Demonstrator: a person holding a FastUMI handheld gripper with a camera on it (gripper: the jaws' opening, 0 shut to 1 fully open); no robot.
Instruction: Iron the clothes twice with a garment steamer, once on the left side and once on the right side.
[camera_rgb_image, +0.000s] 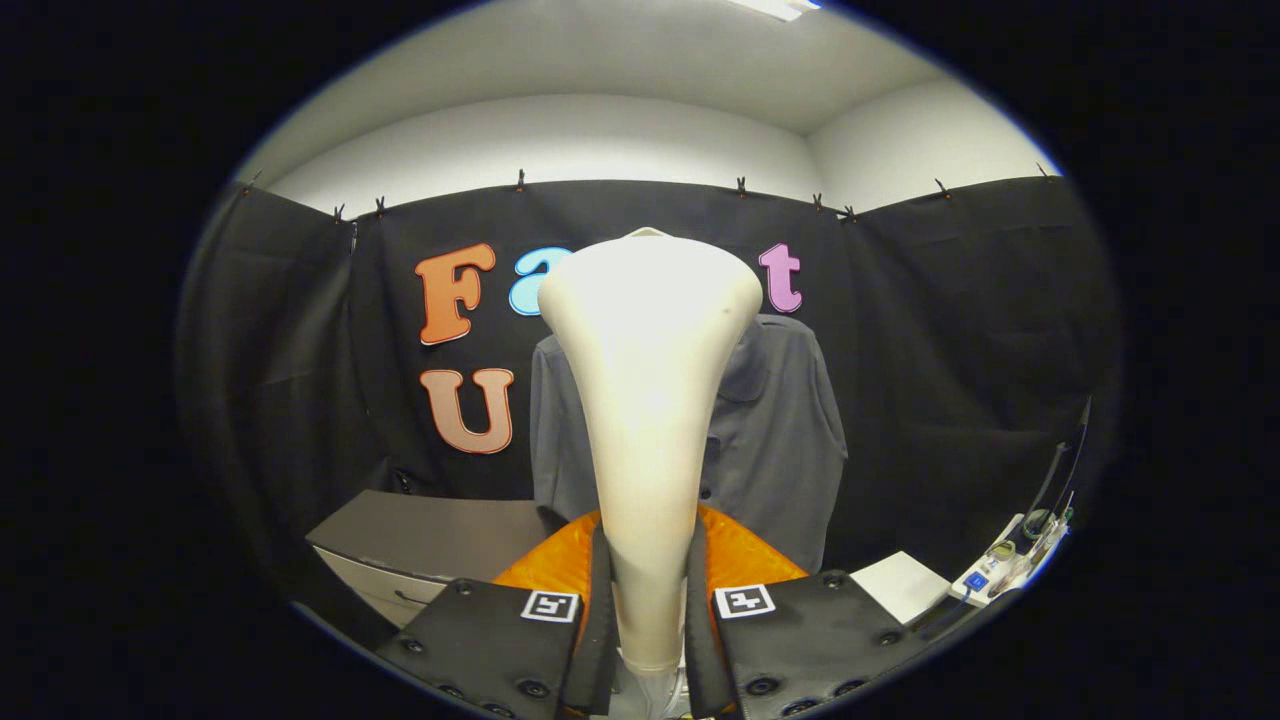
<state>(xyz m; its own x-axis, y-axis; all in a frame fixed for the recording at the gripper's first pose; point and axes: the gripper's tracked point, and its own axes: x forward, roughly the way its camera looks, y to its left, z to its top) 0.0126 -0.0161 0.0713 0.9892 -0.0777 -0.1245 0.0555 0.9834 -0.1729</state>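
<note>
gripper view: cream, flaring garment steamer upright, clamped between both fingers, before hanging grey shirt

Gripper-mounted fisheye, facing hanging shirt

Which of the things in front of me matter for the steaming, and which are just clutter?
For the job:
- garment steamer, clamped between the jaws of the gripper
- grey shirt, hanging beyond the steamer

Lying about:
- grey cabinet
- white sheet
- small gadgets and cables
- orange surface
</note>
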